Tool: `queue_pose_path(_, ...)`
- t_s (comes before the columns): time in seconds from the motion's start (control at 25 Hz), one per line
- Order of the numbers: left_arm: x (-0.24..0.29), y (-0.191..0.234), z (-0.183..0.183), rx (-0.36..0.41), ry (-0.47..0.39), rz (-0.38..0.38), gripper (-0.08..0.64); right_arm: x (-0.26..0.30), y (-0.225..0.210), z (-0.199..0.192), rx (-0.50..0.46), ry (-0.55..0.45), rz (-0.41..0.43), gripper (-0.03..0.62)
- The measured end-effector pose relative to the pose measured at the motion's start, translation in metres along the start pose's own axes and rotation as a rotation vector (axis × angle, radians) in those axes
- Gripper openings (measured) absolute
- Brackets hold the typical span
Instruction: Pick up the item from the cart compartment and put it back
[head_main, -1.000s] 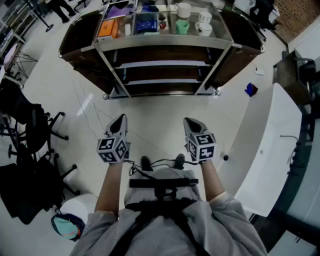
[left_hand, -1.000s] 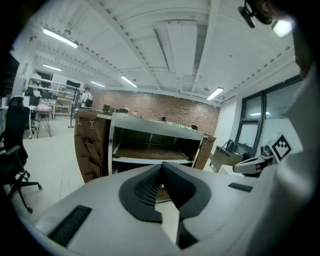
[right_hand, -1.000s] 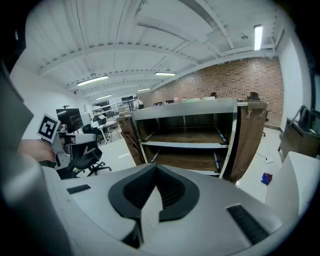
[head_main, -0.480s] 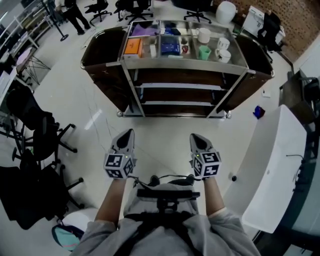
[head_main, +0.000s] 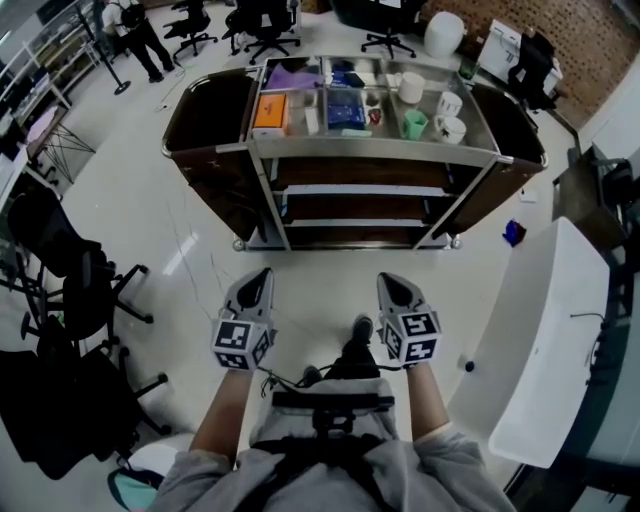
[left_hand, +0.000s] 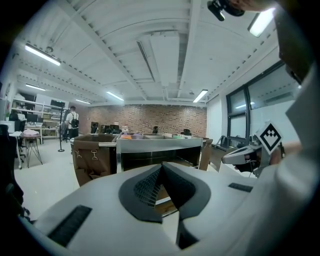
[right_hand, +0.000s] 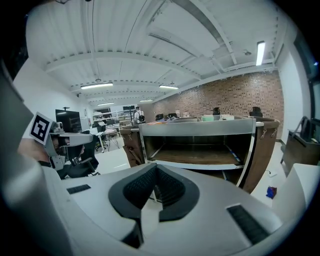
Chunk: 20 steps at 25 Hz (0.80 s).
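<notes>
A steel cart (head_main: 370, 150) stands ahead of me, its top tray split into compartments. They hold an orange box (head_main: 270, 113), a purple pack (head_main: 292, 77), a blue pack (head_main: 345, 108), a green cup (head_main: 415, 124) and white cups (head_main: 450, 127). My left gripper (head_main: 262, 275) and right gripper (head_main: 388, 282) hang side by side over the floor, well short of the cart. Both point at it. The left gripper (left_hand: 161, 167) is shut with nothing in it. The right gripper (right_hand: 156, 167) is also shut and empty. The cart's lower shelves (right_hand: 200, 155) look bare.
Brown bags (head_main: 205, 130) hang on both ends of the cart. Black office chairs (head_main: 70, 290) stand to the left and a white desk (head_main: 545, 340) runs along the right. A small blue object (head_main: 514, 233) lies on the floor by the cart's right end. A person (head_main: 140, 30) stands far back.
The cart has come lower in the head view and its whole top tray now shows. Both grippers sit lower in the frame, still shut. A shoe has stepped forward between them.
</notes>
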<state>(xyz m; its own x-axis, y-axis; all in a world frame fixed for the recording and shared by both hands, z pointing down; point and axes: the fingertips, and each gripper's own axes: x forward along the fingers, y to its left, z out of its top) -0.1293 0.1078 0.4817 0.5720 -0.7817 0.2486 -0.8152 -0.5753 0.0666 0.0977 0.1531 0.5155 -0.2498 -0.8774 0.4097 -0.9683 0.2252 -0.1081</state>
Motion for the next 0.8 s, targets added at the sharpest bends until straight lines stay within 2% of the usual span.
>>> queue_pose_path(0.12,0.015,0.001,0.011,0.008,-0.006,0.004,0.006,0.014,-0.008,0.013,-0.007,-0.003,0.016,0.009)
queue_pose_path(0.4,0.079,0.024,0.030,-0.004,-0.011,0.065,0.006,0.079,-0.041,0.045,-0.031,0.009,0.095,0.009)
queue_pose_path(0.8,0.157,0.033,0.077,-0.036,-0.031,0.150,0.006,0.136,-0.054,0.100,-0.111,-0.016,0.358,0.009)
